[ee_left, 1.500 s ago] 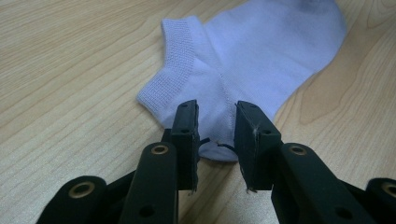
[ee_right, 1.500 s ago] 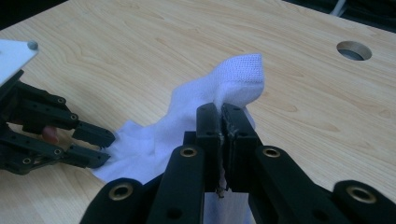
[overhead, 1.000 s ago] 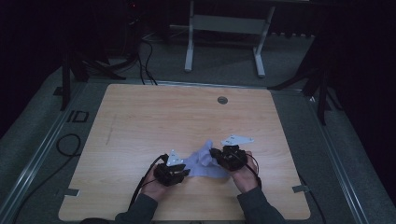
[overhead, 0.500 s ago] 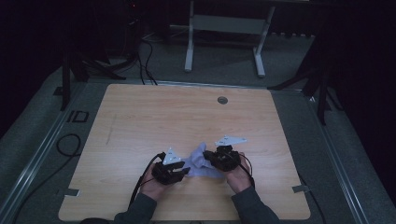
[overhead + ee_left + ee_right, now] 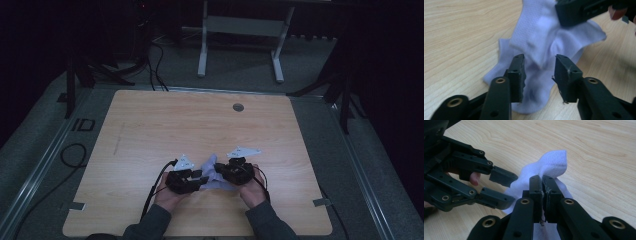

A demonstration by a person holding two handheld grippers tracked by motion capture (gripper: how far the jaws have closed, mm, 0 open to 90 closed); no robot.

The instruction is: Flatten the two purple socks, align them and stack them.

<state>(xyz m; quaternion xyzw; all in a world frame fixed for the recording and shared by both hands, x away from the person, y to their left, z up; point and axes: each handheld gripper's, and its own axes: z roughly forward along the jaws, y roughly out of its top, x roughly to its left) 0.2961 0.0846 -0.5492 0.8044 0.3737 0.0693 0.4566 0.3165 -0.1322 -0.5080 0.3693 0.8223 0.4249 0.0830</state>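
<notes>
Our right gripper [image 5: 541,182] pinched the sock [image 5: 541,37]; our left gripper [image 5: 539,72], just opened, straddled it ungripped. Pulling now could drag it off the table [image 5: 150,125].

The only legible marking is "ID", in dark letters on the grey floor mat [image 5: 80,125], just beside the left edge of the bench [image 5: 150,130], near that bench's far left corner. Nothing can be read on the bench top itself, and no lettering, brand or number shows in either gripper view.
</notes>
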